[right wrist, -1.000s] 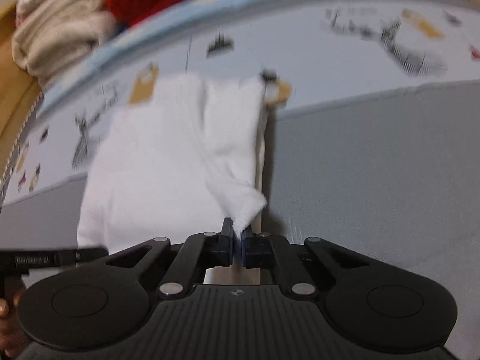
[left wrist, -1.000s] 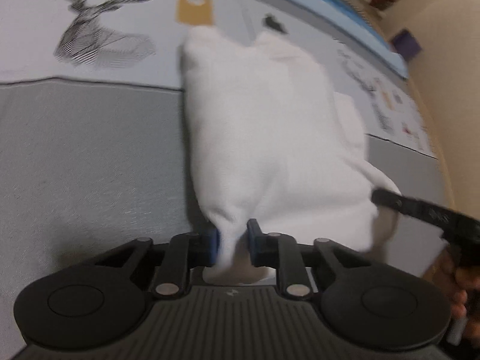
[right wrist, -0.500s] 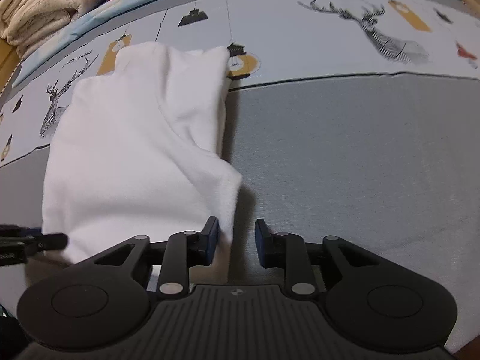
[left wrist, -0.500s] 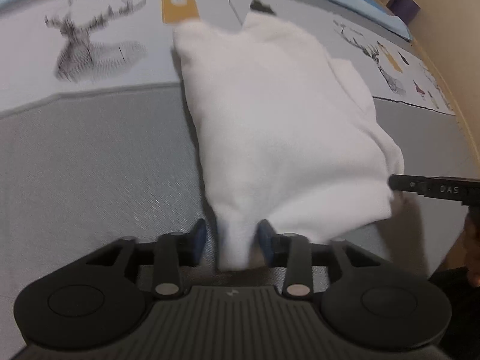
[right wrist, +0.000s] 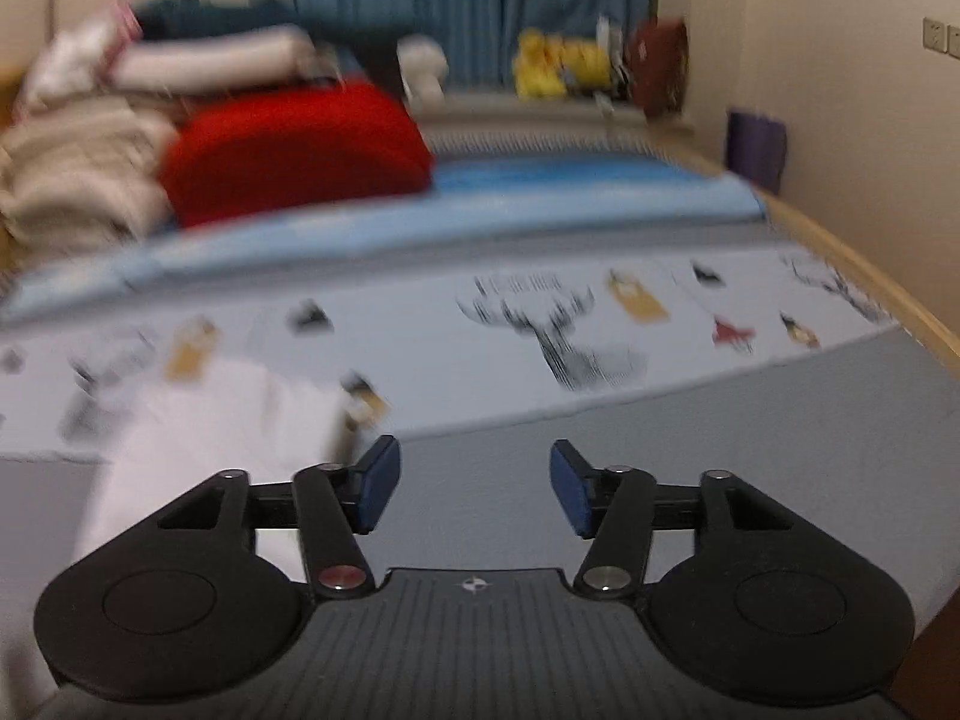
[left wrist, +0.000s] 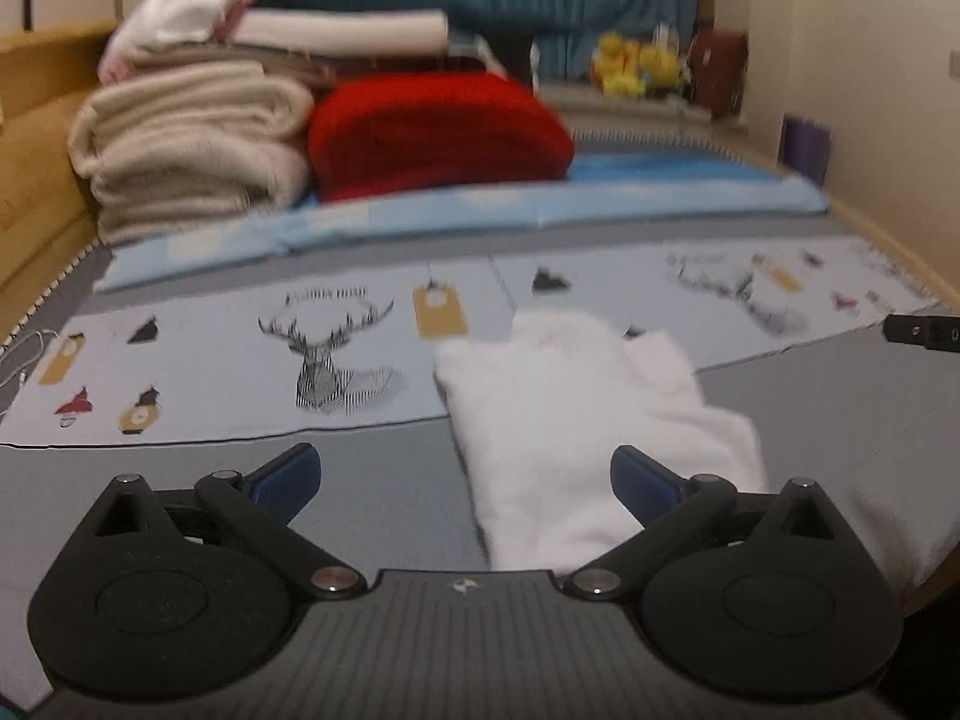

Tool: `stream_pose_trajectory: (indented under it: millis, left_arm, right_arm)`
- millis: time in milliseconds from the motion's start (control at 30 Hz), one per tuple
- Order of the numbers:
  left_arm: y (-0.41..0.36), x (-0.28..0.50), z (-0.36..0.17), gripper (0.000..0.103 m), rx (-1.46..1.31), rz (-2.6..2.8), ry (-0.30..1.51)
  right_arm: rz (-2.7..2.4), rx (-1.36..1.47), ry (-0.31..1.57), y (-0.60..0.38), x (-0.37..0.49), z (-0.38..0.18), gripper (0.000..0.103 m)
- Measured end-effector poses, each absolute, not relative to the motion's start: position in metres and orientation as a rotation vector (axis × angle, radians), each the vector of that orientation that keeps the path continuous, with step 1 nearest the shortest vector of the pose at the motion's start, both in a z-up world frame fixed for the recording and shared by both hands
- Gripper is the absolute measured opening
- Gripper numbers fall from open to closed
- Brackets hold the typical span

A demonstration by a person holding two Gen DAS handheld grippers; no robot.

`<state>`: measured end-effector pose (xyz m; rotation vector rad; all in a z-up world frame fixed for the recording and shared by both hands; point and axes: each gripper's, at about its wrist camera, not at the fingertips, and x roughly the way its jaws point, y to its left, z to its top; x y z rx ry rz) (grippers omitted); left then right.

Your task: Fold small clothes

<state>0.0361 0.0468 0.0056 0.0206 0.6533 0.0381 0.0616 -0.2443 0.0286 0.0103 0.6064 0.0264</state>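
A small white garment [left wrist: 576, 414] lies folded flat on the grey bed cover, its far end on the deer-print sheet. My left gripper [left wrist: 465, 480] is open and empty; the garment's near end lies in front of its right finger [left wrist: 645, 483]. My right gripper [right wrist: 471, 486] is open and empty over bare grey cover. In the right wrist view the garment [right wrist: 222, 438] lies to the gripper's left, blurred. The tip of the right gripper [left wrist: 921, 330] shows at the right edge of the left wrist view.
Folded beige blankets [left wrist: 192, 144] and a red blanket [left wrist: 438, 132] are stacked at the far end of the bed, on a blue sheet [left wrist: 540, 204]. The deer-print sheet [left wrist: 240, 360] spans the middle. A wall [right wrist: 840, 90] and the bed's wooden edge run along the right.
Both grippers opened and let go of the white garment, which now lies on the bed. Both have tilted up and pulled back; the far end of the room has come into view.
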Motion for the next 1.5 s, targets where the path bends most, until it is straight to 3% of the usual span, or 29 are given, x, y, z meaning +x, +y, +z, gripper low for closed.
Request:
stream_pose_trajectory:
  millis: [300,467,767,1500]
  left_arm:
    - [0.016,-0.024,-0.025,0.103,-0.024,0.027,0.625]
    - [0.016,-0.011,-0.032,0.103,-0.024,0.079,0.64]
    - [0.025,0.012,-0.045,0.103,-0.073,0.076,0.731]
    - [0.023,0.022,-0.055,0.103,-0.089,0.075,0.757]
  right_arm:
    - [0.186,0.015,0.55,-0.229,-0.019,0.023,0.061]
    - [0.203,-0.103,0.543,-0.2,-0.024,0.015,0.061]
    - [0.216,-0.099,0.601,-0.188,-0.009,0.006,0.061]
    - [0.224,-0.098,0.647,-0.181,0.001,-0.003,0.061]
